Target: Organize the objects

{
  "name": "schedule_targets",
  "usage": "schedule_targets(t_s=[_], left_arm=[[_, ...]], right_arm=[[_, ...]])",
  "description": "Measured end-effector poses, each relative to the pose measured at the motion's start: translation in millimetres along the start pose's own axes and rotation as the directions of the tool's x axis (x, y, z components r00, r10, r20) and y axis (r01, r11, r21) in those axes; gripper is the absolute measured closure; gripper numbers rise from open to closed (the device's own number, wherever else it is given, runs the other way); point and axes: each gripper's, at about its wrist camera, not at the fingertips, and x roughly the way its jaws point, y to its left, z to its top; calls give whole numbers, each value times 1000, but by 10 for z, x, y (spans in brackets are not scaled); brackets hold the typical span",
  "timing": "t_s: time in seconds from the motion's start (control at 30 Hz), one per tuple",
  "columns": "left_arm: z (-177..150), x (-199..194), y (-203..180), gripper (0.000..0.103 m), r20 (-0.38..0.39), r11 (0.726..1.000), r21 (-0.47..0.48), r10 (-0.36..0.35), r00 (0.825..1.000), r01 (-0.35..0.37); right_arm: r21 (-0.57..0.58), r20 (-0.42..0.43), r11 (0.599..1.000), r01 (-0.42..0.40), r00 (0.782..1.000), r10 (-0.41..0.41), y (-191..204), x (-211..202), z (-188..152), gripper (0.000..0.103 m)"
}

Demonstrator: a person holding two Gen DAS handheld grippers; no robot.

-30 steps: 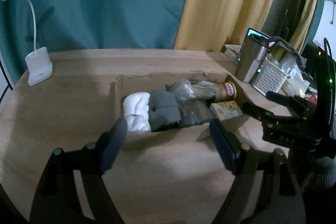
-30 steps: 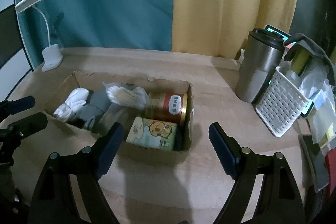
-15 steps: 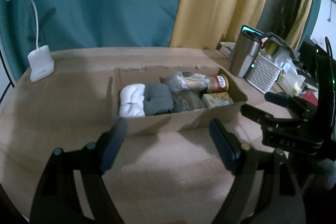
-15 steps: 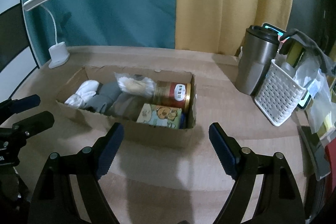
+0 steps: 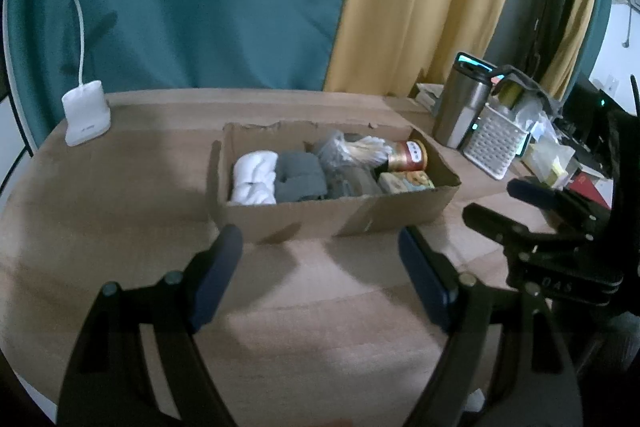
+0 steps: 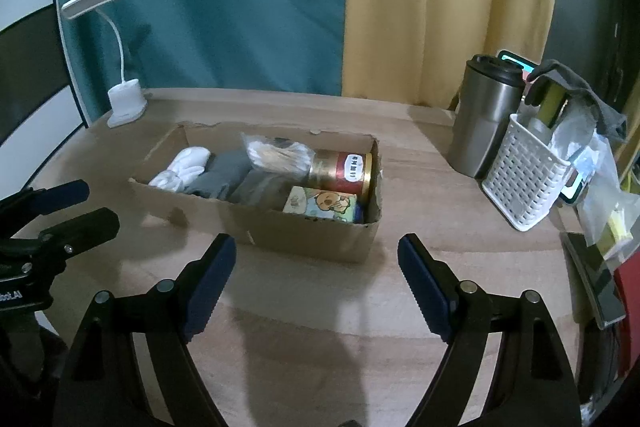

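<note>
We are hovering both grippers, left gripper (image 5: 320, 251) and right gripper (image 6: 316, 255), jaws wide, empty, short of cardboard box (image 6: 304, 231); judging socks (image 6: 228, 175) soft, tin can (image 6: 344, 169) rigid, slippery: gripping across its sides.

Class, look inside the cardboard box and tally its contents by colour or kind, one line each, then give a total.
Inside the cardboard box:
White cloth bundle: 1
Grey cloth bundles: 2, perhaps more behind
Clear bag of pale sticks: 1
Red tin: 1
Cartoon-printed packet: 1
Total: 6 clearly countable
</note>
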Motion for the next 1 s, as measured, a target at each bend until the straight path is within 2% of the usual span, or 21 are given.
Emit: schedule_targets(t_s=[1.0], left_arm=[[-202,-363,-80,21,21,1000,-8,16,1000,-16]], right_arm=[[-2,39,1000,0,999,0,109,-372,-221,17]])
